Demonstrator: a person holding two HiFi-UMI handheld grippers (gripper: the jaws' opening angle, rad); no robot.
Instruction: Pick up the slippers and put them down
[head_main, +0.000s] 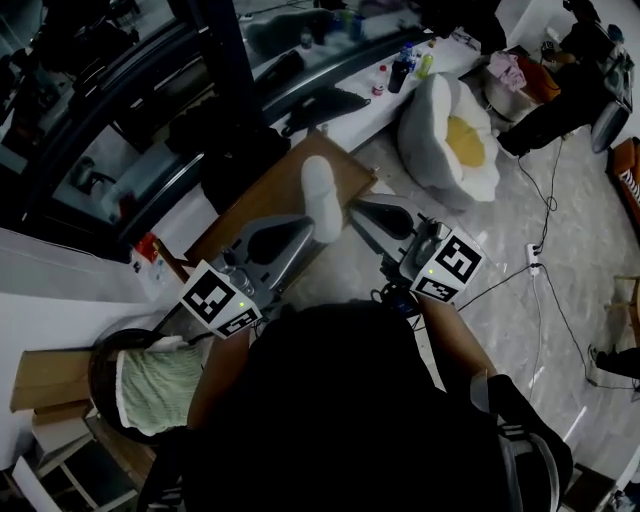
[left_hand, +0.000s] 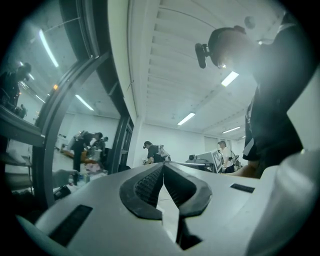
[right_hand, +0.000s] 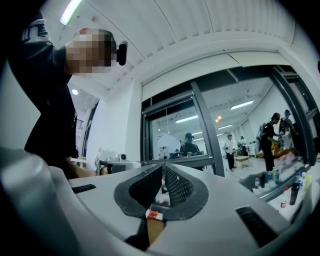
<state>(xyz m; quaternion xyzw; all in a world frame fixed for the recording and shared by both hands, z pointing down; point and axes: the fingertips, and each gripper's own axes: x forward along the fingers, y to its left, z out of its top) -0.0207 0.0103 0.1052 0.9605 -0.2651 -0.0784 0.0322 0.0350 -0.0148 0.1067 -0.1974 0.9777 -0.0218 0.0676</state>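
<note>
Slipper: one white slipper (head_main: 322, 195) lies lengthwise on a brown board (head_main: 262, 205); only this one can be made out.
Left gripper (head_main: 312, 228): held out over the board, tip just beside the slipper's near end in the head view. In its own view the left gripper (left_hand: 163, 164) has its jaws together at the tips, with nothing between the pads.
Right gripper (head_main: 354, 208): on the slipper's other side, tip close to its near end. In its own view the right gripper (right_hand: 163, 166) also has its jaws closed tip to tip, nothing gripped.
Slipper and grippers: it shows between the two tips and runs on past them; whether either tip touches it cannot be told. Neither gripper view shows it.
Direction: both gripper views look across the room at glass partitions and people standing far off.
Surroundings: a flower-shaped cushion (head_main: 455, 140) on the floor right of the board, bottles (head_main: 402, 70) on a white ledge beyond.
</note>
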